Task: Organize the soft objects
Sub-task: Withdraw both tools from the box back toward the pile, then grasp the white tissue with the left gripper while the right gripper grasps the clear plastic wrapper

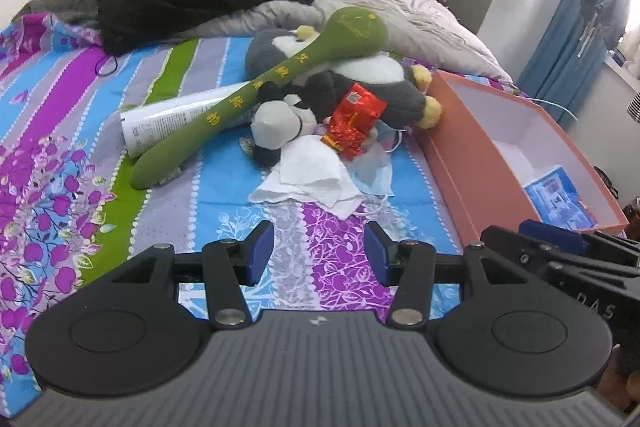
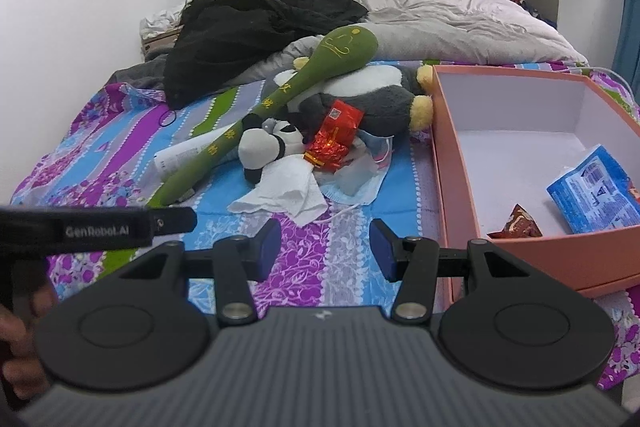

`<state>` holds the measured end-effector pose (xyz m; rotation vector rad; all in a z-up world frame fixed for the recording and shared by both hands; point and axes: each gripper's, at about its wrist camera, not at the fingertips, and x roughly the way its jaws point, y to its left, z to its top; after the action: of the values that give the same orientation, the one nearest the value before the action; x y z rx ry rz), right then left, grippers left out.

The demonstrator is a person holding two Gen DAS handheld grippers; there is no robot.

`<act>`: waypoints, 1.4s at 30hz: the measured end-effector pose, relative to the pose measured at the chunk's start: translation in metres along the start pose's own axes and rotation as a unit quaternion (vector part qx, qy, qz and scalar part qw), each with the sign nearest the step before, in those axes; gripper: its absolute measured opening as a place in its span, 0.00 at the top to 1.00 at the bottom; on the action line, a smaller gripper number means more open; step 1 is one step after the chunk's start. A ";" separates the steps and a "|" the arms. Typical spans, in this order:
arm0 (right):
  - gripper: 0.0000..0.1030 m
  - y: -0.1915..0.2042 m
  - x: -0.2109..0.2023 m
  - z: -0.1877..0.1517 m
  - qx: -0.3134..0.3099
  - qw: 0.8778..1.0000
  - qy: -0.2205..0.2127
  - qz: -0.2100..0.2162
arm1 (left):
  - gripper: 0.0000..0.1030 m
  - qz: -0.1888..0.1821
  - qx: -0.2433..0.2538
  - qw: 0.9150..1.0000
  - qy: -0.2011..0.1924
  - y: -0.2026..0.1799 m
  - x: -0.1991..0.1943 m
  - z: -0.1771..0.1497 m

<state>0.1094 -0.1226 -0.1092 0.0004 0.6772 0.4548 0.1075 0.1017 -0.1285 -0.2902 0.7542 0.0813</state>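
The green plush stick [image 1: 256,95] covers part of the white tube [image 1: 172,121] and the big grey plush toy [image 1: 360,83]. The face mask [image 2: 352,183] lies mostly under the tissue [image 2: 284,191] and red packet [image 2: 334,135]. The box's [image 2: 452,155] right side runs off the right wrist view, and print on the blue pack [image 2: 596,187] is too small to read

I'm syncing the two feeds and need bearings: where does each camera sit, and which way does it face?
Left wrist: on the open left gripper, low over the floral bedsheet, facing the long green plush club; right gripper at its right.
Right wrist: on the open right gripper, facing likewise; left gripper intrudes.
Shared: club, salmon-pink cardboard box.
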 end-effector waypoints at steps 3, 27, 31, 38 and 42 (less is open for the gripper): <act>0.50 0.000 0.013 0.007 -0.002 1.000 -0.001 -0.004 | 0.44 -0.003 -0.009 1.000 0.003 0.005 0.013 0.002; 0.53 -0.042 0.220 0.066 0.093 0.983 0.156 -0.008 | 0.27 -0.039 -0.054 0.993 0.094 0.047 0.204 0.061; 0.53 -0.046 0.239 0.069 0.117 0.976 0.183 -0.002 | 0.27 -0.041 -0.057 0.992 0.103 0.047 0.215 0.064; 0.55 -0.047 0.256 0.073 0.133 0.972 0.195 0.001 | 0.32 -0.041 -0.071 0.989 0.125 0.048 0.223 0.072; 0.65 -0.047 0.262 0.069 0.140 0.971 0.195 -0.003 | 0.51 -0.044 -0.071 0.989 0.118 0.046 0.223 0.070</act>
<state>0.3498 -0.0489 -0.2209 0.1784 1.1243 0.3516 0.3081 0.1594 -0.2436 -0.4735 0.9722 0.0163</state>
